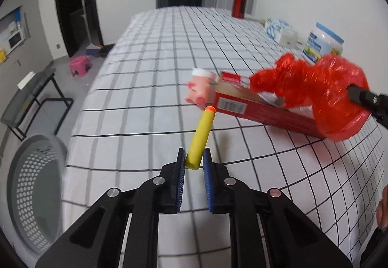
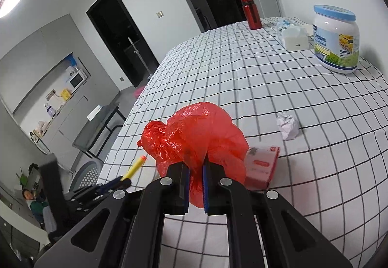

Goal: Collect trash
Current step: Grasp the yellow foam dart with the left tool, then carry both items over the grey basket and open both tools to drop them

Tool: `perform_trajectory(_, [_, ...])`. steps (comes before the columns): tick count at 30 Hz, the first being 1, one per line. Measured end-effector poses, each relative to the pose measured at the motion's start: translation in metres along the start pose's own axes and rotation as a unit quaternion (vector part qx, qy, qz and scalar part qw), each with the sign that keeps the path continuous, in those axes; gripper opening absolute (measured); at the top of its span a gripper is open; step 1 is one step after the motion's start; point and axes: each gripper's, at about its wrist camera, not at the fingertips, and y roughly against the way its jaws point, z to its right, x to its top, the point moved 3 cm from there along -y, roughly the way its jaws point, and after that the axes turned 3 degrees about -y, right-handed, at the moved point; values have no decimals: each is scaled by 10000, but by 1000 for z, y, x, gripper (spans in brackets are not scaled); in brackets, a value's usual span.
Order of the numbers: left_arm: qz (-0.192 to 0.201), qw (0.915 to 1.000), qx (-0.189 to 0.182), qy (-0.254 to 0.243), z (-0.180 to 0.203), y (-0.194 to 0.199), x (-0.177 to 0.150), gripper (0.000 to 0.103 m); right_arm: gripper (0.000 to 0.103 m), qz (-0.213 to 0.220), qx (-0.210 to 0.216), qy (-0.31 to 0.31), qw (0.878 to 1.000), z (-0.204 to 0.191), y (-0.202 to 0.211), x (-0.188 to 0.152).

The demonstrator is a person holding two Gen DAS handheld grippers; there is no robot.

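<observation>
Two grippers: each one carries a piece of trash above the checked desk (image 2: 266,78).
Left gripper (image 1: 194,158): its fingers pinch the blunt rear end of a yellow foam dart (image 1: 200,137), whose orange tip points away over the desk.
Right gripper (image 2: 196,171): its fingers are pressed together on a fold of a crumpled red plastic bag (image 2: 196,132), which bulges out ahead of them.
Dart, handling: likely very light and soft; foam squashes, so a gentle pinch across the shaft should do, and the grip at the very end leaves it free to pivot.
Bag, handling: thin, slick film, nearly weightless and shapeless; a bunched fold is the sure place to hold, since a single layer could slide out.
Basket (image 1: 34,195): grey, perforated, on the floor just off the desk's near left corner, probably where the trash goes.
Red carton (image 1: 262,108): lies flat toward the near edge, partly under the bag in the left view; stiff card, best taken across a thin side.
Paper ball (image 2: 288,125): crumpled, white, toward the right side of the desk, well apart from the carton.
Pink pig toy (image 1: 201,88): just beyond the carton.
Far right corner: a white jar (image 2: 335,40), a tissue pack (image 2: 294,38) and a red bottle (image 2: 251,12).
</observation>
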Motion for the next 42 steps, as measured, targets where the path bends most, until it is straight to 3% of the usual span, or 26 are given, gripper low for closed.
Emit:
perform_trajectory(12, [527,9932,852,585,-91,74,-13,15,8,-300,522,715,9956,-105,-32,-27])
perform_trajectory(26, [295,9707,1869,1481,-235,103,-65,15,8,-1107,1402,1751,9682,-270,-119,-75])
perform_trajectory(33, [97,9632,1996,1797,-274,92,-86,15,8,-1488,1396,2112,9559,-314,-160,-97])
perform_trajectory(42, [-176,9612,1911,1982,-289,74,-104,15,8,-1893,1304,2343,9446,-336,-194,-121])
